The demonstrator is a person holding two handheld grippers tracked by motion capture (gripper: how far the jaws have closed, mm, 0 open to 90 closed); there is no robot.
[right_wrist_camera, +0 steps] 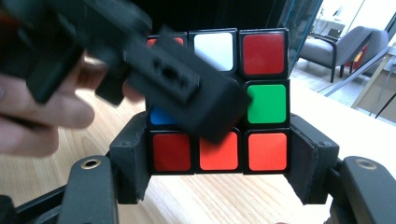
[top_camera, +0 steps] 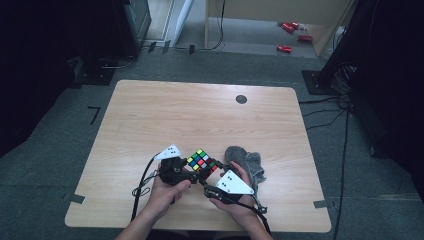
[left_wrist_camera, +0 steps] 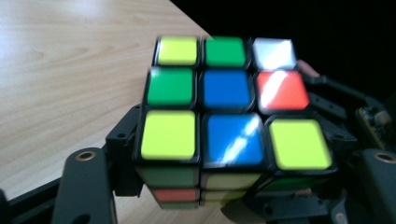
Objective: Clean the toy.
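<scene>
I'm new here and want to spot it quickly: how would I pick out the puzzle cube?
Look at the wooden table, near its front edge. Between the left hand-held gripper and the right hand-held gripper sits the cube. Its bright squares contrast with the grey cloth beside it.

We see a puzzle cube, black-framed with scrambled stickers, lifted off the table near its front edge and tilted so one corner points away from us. The face turned up shows yellow, green and white across its far row, green, blue and orange in the middle, yellow, blue and yellow nearest. Another face carries white, red, green and orange squares.
</scene>
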